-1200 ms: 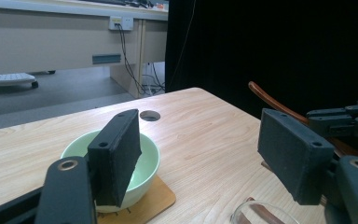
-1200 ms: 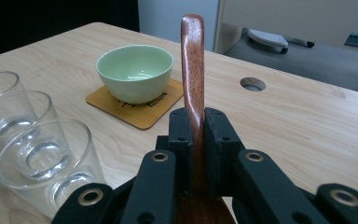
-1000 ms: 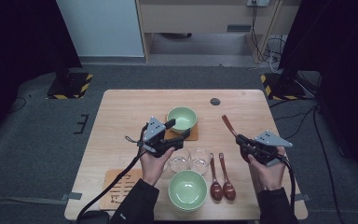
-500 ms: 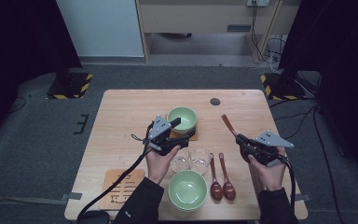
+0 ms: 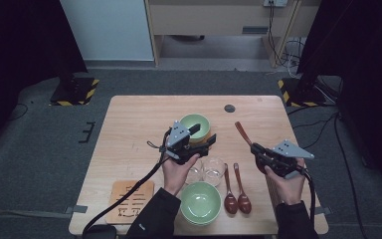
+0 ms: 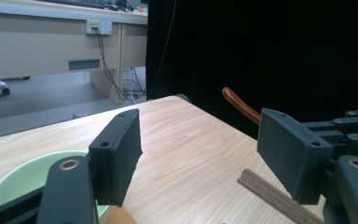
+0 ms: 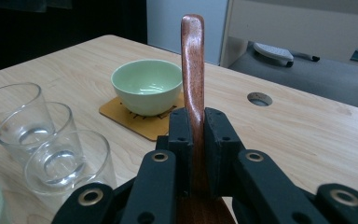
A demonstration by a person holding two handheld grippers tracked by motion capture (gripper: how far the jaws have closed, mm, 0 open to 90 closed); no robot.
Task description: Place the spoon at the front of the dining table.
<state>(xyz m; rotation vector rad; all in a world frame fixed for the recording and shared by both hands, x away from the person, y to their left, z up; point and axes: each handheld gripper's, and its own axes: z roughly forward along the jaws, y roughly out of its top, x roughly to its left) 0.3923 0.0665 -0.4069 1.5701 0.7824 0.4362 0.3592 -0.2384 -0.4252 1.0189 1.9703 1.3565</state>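
Observation:
My left gripper (image 5: 205, 137) hovers open just in front of the small green bowl (image 5: 194, 123), which sits on a wooden coaster (image 7: 135, 116). In the left gripper view the jaws (image 6: 200, 154) stand wide with nothing between them, and the bowl's rim (image 6: 28, 177) shows at lower left. My right gripper (image 5: 257, 150) is shut on a dark wooden spoon (image 5: 241, 132), whose handle sticks out toward the table's far side. In the right gripper view the pads (image 7: 196, 135) clamp the handle (image 7: 193, 65).
Two clear glasses (image 5: 196, 170) (image 5: 214, 169) stand between my hands, above a larger green bowl (image 5: 200, 201) at the near edge. Two more wooden spoons (image 5: 229, 191) (image 5: 241, 191) lie beside it. A spare coaster (image 5: 129, 199) lies near left. A round hole (image 5: 229, 108) marks the far table.
My left gripper has shifted a little to the right, alongside the small bowl, still open. The right gripper and its spoon have stayed put.

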